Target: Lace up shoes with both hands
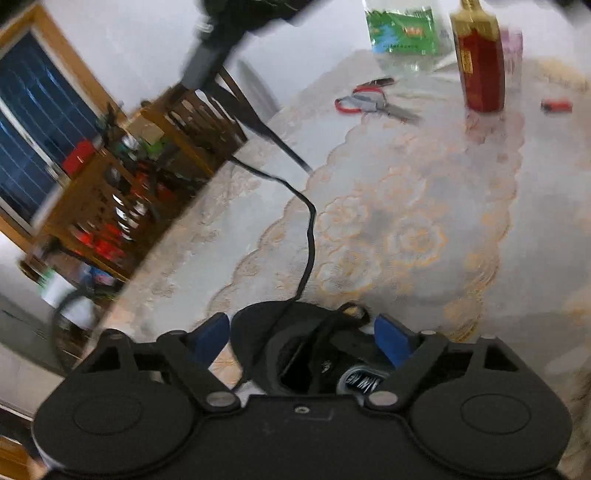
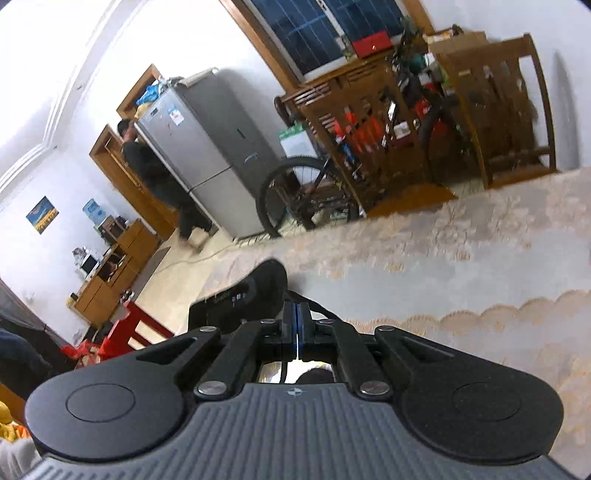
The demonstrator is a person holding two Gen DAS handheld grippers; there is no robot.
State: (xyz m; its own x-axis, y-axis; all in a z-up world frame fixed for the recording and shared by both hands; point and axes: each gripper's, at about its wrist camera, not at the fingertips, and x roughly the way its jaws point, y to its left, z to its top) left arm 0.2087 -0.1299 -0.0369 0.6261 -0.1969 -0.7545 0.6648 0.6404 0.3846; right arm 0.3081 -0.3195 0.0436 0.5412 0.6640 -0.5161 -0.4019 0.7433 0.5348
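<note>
One black shoe (image 1: 295, 343), one lace (image 1: 310, 236), seemingly loose.

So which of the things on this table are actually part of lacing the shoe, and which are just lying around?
Part of the job:
- black shoe
- black lace
- left gripper, open over the shoe
- right gripper, shut

Just lying about:
- scissors
- red bottle
- plastic bottle with green label
- small red thing

shoe (image 1: 295, 347) part hidden by gripper, bg blurred
</note>
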